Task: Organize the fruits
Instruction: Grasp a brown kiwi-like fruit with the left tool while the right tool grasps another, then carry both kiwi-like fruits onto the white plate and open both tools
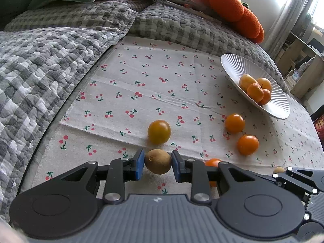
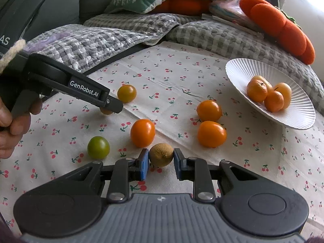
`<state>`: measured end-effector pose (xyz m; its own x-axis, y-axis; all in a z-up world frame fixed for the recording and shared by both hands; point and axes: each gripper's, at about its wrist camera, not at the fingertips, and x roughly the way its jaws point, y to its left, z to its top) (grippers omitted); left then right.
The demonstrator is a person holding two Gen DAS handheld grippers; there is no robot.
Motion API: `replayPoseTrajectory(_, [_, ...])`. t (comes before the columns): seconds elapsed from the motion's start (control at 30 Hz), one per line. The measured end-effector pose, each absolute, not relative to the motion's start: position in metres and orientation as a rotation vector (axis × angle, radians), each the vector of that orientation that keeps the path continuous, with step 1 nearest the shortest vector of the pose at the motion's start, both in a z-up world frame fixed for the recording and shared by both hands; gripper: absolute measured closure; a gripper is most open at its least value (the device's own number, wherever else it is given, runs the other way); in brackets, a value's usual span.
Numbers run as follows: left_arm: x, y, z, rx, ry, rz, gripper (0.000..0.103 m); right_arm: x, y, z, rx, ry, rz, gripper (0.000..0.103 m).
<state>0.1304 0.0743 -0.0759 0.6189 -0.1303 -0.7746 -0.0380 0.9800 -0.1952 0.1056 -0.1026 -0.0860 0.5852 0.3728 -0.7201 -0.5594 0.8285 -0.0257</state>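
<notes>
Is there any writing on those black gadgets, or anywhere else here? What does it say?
"GenRobot.AI": white letters on the side of the left gripper.
"AS": the end of a cut-off word on the black casing at the far left edge.
Smaller print below "AS": too cut off to read.

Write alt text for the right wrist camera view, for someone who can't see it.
The right gripper is closed on a small brown fruit over a cherry-print cloth. Orange tomatoes and one green tomato lie loose around it, and a white ribbed plate at right holds more orange fruit. At left, a hand holds the left gripper.
</notes>
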Motion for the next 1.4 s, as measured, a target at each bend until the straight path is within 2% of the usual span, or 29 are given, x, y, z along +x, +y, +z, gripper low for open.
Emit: replayPoseTrajectory(1.4, [0.122,0.038,-0.038,-0.069,0.809,-0.121,0.081,0.111,-0.161,-0.018,-0.045,0.655,0.425,0.080])
